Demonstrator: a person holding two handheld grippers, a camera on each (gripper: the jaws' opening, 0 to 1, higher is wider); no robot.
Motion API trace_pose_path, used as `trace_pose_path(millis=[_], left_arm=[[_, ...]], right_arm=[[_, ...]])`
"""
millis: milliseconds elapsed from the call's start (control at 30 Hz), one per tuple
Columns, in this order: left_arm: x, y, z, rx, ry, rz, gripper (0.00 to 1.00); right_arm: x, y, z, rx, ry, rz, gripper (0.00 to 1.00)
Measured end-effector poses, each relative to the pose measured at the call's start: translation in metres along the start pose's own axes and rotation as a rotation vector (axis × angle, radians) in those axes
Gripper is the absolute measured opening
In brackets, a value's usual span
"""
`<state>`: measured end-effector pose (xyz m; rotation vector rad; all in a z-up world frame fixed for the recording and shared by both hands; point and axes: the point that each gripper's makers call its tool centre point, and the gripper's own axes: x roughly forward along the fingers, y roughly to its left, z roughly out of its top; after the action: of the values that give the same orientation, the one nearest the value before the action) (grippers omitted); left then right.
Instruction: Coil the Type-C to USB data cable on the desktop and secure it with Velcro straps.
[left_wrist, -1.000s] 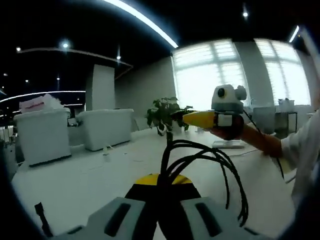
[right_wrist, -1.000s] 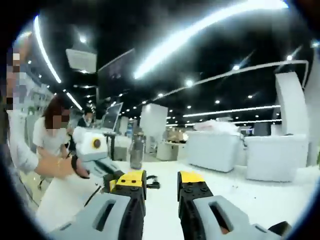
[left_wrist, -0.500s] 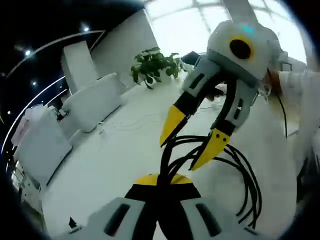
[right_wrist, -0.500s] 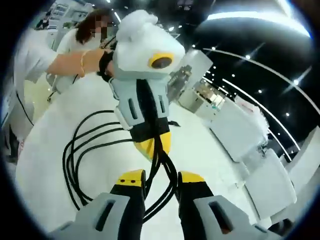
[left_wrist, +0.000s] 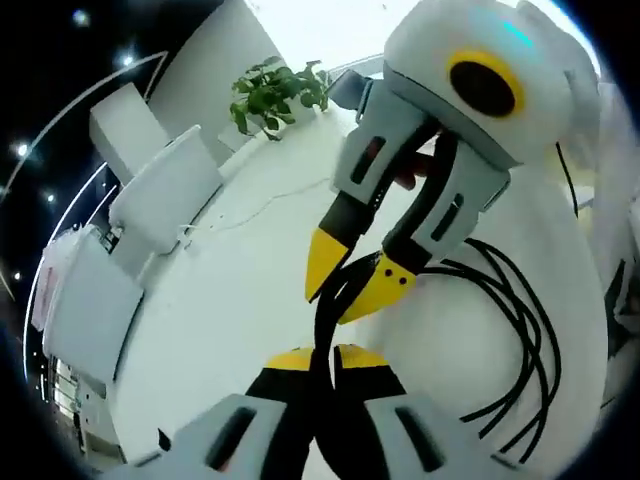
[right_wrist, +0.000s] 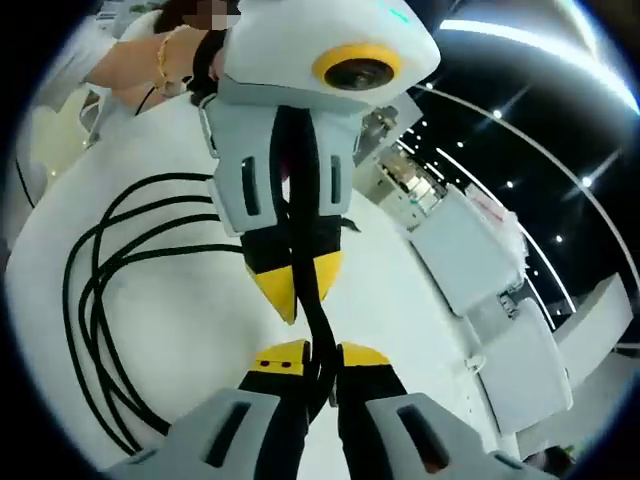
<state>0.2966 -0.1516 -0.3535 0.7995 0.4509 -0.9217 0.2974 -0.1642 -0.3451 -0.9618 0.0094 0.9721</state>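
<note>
While you hold both grippers tip to tip above the white table (left_wrist: 230, 300), the black cable (left_wrist: 520, 320) hangs between them in several loose loops. In the left gripper view, your left gripper (left_wrist: 322, 358) rises from 6 o'clock with its yellow-tipped jaws nearly closed, pinching a bundle of cable strands between them. Your right gripper (left_wrist: 348, 278) comes in from 1 o'clock, its jaws narrowed around the same bundle just above your left gripper's tips; the loops spread away toward 4 o'clock over the table. A potted plant (left_wrist: 275, 90) stands at 11 o'clock, and white sofas (left_wrist: 150, 190) lie toward 9 o'clock.

In the right gripper view, your right gripper (right_wrist: 320, 355) sits at 6 o'clock, its jaws almost together on the cable (right_wrist: 90, 290). The left gripper (right_wrist: 297, 285) points down from 12 o'clock, jaws close on the strands, and the loops fan out toward 8 o'clock. A hand (right_wrist: 190, 60) with a bracelet holds it at 11 o'clock.
</note>
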Motion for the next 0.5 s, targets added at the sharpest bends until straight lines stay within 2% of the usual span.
trace_pose_path(millis=[100,167,233,300,367,467,500], left_arm=[[0.001,-0.005,-0.005,-0.044,-0.036,-0.021,0.08],[0.006,-0.012,-0.003,-0.043,-0.063,-0.018,0.08],[0.008,-0.014,-0.003,-0.036,-0.072,-0.006,0.08],[0.008,-0.013,-0.002,-0.032,-0.081,0.032,0.06],[0.006,-0.004,-0.002,-0.011,-0.088,0.107,0.04],[0.006,-0.001,-0.005,0.015,-0.077,0.124,0.03],[0.005,0.003,-0.009,0.019,-0.074,0.138,0.03]], right_arm=[[0.000,0.002,0.002,0.000,-0.016,0.022,0.08],[0.000,0.002,0.003,-0.006,-0.018,0.037,0.07],[0.000,0.003,0.004,-0.007,-0.022,0.048,0.07],[0.000,0.003,0.003,0.010,-0.028,0.052,0.07],[0.001,0.002,0.006,0.065,-0.066,0.026,0.09],[0.003,0.001,0.009,0.145,-0.104,0.013,0.12],[0.004,0.001,0.013,0.208,-0.133,0.014,0.14]])
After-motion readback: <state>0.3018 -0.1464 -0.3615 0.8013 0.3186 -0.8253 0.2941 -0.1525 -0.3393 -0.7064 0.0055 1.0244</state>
